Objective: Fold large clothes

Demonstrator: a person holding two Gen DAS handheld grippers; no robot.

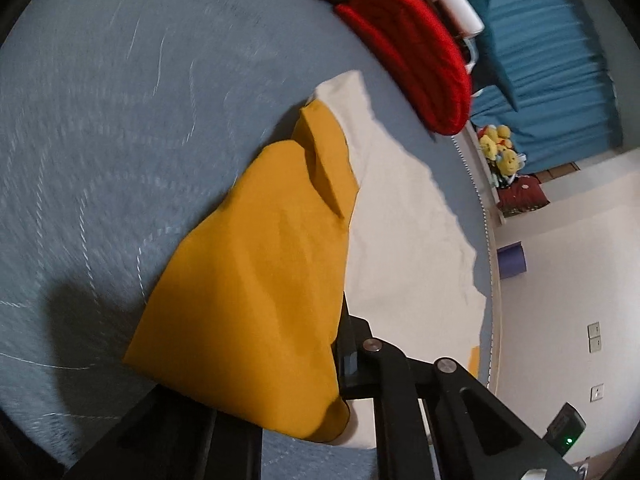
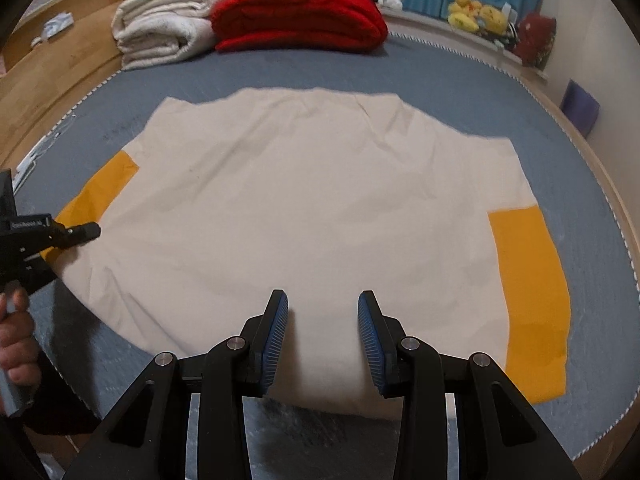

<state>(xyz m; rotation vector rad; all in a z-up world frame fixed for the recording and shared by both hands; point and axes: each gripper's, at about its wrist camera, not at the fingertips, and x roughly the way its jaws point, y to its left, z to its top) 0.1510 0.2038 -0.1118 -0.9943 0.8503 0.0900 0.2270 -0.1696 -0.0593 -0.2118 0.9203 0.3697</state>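
Near the shirt's [image 2: 304,208] left edge, left tongs [image 2: 86,232] pinch its sleeve [image 1: 256,280].

Left gripper [image 2: 90,232]: black, 2-finger, jaws pinched tight on the mustard-yellow fabric sleeve [image 1: 256,280], held by the person's left hand [image 2: 16,344] at the frame edge. Right gripper [image 2: 323,336]: black with blue ribbed pads [image 2: 276,340], jaws apart, pointing down, nothing between them.

You have one large cream cotton shirt with mustard-yellow sleeves [image 2: 312,208] spread flat, lightly creased, on the grey-blue quilted bed surface [image 2: 440,76]. Right sleeve [image 2: 532,300] lies flat alongside the body. Left sleeve [image 1: 256,280] is raised and bunched.
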